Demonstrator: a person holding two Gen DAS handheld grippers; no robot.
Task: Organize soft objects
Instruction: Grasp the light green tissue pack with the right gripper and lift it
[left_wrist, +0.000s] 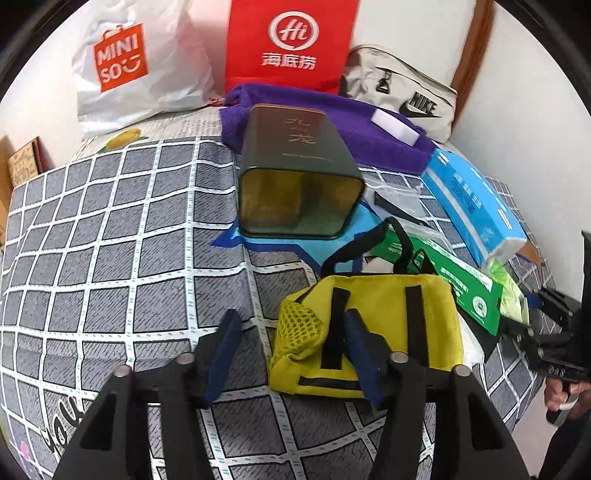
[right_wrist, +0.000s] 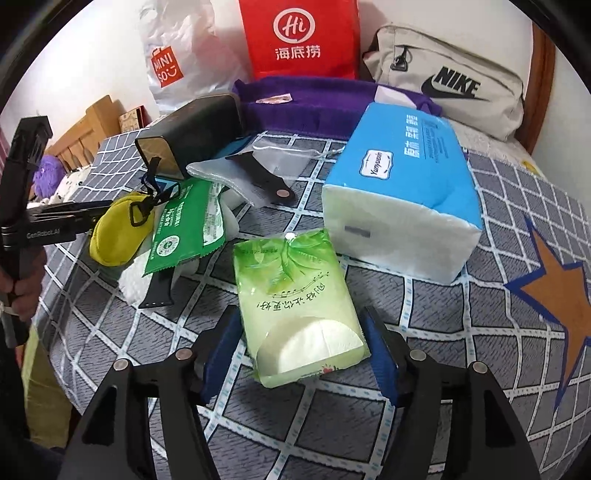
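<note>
Green tissue pack (right_wrist: 299, 306) lies flat on the checked bed cover (right_wrist: 461, 332), bracketed by the right gripper (right_wrist: 301, 350), whose jaws stand open just clear of its sides: a grasp seems about to begin, needing only a squeeze. Left gripper (left_wrist: 291, 354) hangs open, one pad over the yellow pouch (left_wrist: 369, 332), holding nothing.

Both wrist views are evenly and fairly brightly lit by soft indoor light; shadows under things on the bed (left_wrist: 110, 236) are faint. Mild glare whitens the white shopping bag (left_wrist: 147, 74) and the wall. Fisheye distortion bends the grid pattern towards the edges, corners go black, and detail looks slightly soft throughout.
</note>
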